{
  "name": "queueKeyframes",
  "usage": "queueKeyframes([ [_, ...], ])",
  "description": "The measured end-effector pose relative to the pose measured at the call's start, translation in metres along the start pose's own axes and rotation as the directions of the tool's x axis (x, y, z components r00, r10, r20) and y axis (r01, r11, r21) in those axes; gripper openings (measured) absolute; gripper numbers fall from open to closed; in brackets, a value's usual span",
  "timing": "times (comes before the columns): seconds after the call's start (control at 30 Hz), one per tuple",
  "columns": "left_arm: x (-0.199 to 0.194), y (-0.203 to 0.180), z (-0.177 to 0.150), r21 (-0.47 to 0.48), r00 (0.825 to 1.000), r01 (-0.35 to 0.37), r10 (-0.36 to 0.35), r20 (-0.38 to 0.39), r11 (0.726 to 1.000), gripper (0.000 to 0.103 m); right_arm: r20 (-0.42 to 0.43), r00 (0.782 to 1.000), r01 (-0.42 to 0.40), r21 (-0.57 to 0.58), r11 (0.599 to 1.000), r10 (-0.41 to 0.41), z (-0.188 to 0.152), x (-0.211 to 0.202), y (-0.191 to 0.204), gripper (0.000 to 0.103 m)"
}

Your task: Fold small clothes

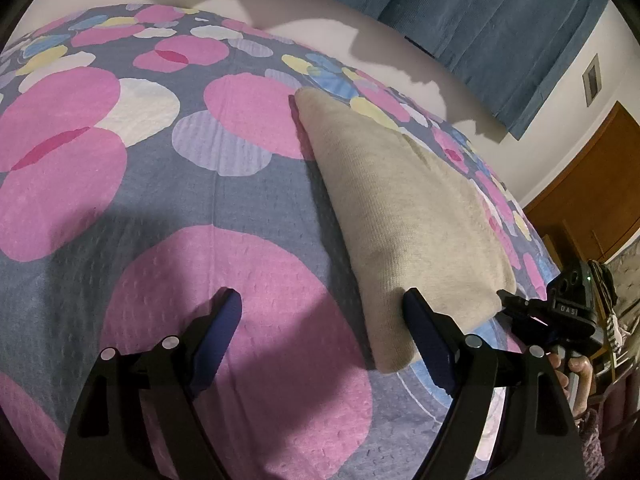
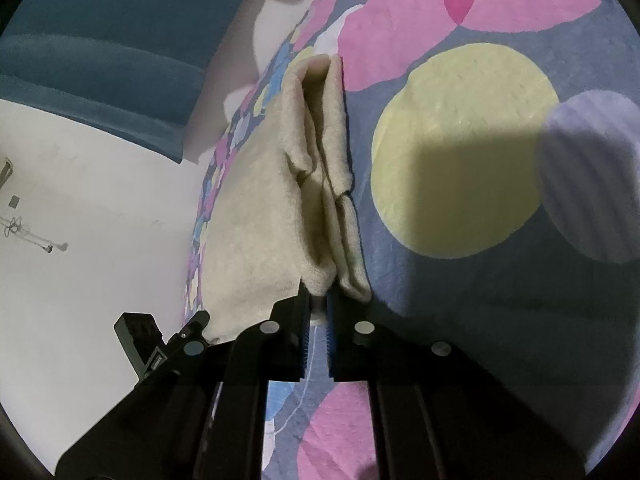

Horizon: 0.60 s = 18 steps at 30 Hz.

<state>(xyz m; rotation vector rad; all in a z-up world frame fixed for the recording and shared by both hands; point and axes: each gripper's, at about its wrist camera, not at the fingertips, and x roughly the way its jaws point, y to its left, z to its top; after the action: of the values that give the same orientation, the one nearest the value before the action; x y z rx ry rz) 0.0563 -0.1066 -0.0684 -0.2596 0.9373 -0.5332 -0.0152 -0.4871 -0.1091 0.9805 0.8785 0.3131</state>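
A beige knitted garment [image 1: 400,208] lies folded on the patterned bedspread [image 1: 200,200]. My left gripper [image 1: 322,308] is open and empty, with its right finger at the garment's near edge. The right gripper [image 1: 520,308] shows at the garment's right corner. In the right wrist view the right gripper [image 2: 318,300] is shut on a folded edge of the beige garment [image 2: 256,208], whose layers bunch up ahead of the fingers.
The bedspread [image 2: 480,160] has pink, yellow and lilac circles on grey-blue. A blue curtain [image 1: 500,20] and a white wall lie beyond the bed. A brown wooden door [image 1: 592,184] stands at the right. The other gripper's body [image 2: 140,340] shows at lower left.
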Motion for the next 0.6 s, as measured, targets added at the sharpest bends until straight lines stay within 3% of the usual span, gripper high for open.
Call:
queueKeyframes([
  [0.6, 0.0004, 0.0004, -0.0002, 0.003, 1.0, -0.003, 0.003, -0.001, 1.0, 0.082, 0.021, 1.0, -0.009, -0.007, 1.0, 0.009, -0.0023, 0.0016, 0.0069, 0.005],
])
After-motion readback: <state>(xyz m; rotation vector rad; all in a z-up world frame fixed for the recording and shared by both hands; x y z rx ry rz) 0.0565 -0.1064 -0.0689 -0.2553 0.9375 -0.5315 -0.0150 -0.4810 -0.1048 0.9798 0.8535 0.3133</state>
